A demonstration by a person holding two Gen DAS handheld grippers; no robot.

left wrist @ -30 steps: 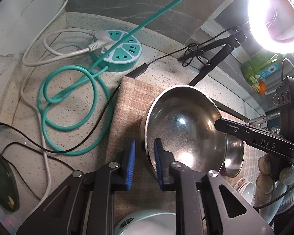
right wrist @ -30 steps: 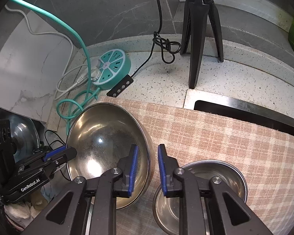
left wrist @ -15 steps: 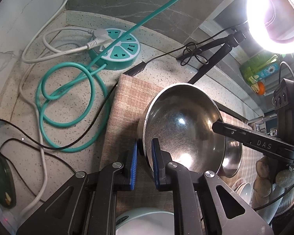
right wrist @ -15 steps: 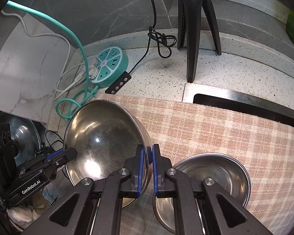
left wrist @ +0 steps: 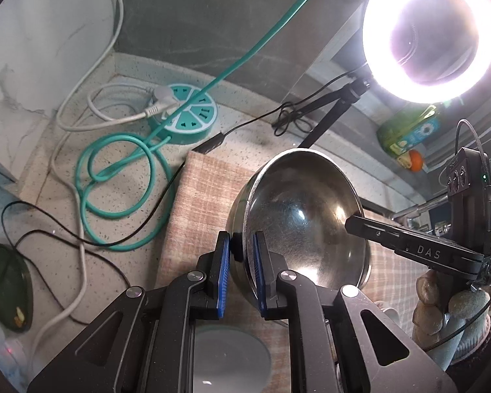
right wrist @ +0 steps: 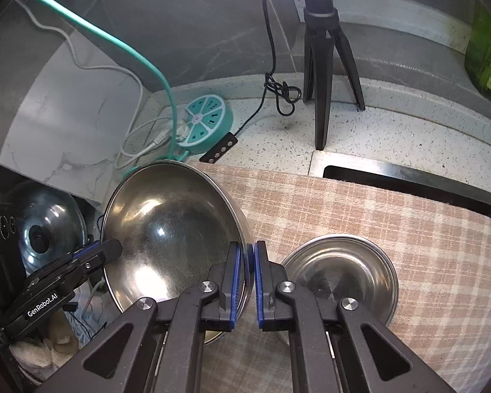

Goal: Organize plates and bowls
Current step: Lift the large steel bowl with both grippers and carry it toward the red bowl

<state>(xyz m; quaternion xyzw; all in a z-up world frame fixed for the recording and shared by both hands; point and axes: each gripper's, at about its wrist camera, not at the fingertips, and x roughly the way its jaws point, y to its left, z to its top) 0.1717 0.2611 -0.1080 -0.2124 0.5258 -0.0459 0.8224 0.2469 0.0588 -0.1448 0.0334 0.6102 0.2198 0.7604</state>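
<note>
- Gripping opposite sides of one rim, the left gripper (left wrist: pixel 240 258) and the right gripper (right wrist: pixel 249 270) hold a large stainless steel bowl (right wrist: pixel 173 229) tilted above the checked cloth (right wrist: pixel 392 229).
- Left gripper's blue pads (left wrist: pixel 224 262) are nearly closed, clamped on the large bowl's rim, one pad inside the bowl and one outside.
- Right gripper's pads (right wrist: pixel 235 275) are pressed almost together on the far side of the same rim; in the left wrist view this gripper (left wrist: pixel 350 221) reaches in from the right, carried by a gloved hand (left wrist: pixel 442 308).
- Just right of the large bowl, a smaller steel bowl (right wrist: pixel 340 275) sits upright on the cloth, partly behind the right gripper's finger.
- Beyond the large bowl, on the speckled countertop (right wrist: pixel 278 144), lie a round teal power strip (right wrist: pixel 208 121), its coiled teal cord (left wrist: pixel 124 177) and a black tripod (right wrist: pixel 324 65).
- A ring light (left wrist: pixel 432 32) blazes above the large bowl in the left wrist view.
- Below the large bowl in that view, a pale round dish (left wrist: pixel 232 357) shows between the left gripper's arms.
- Left of the large bowl, a steel pot lid (right wrist: pixel 45 226) stands off the cloth.
</note>
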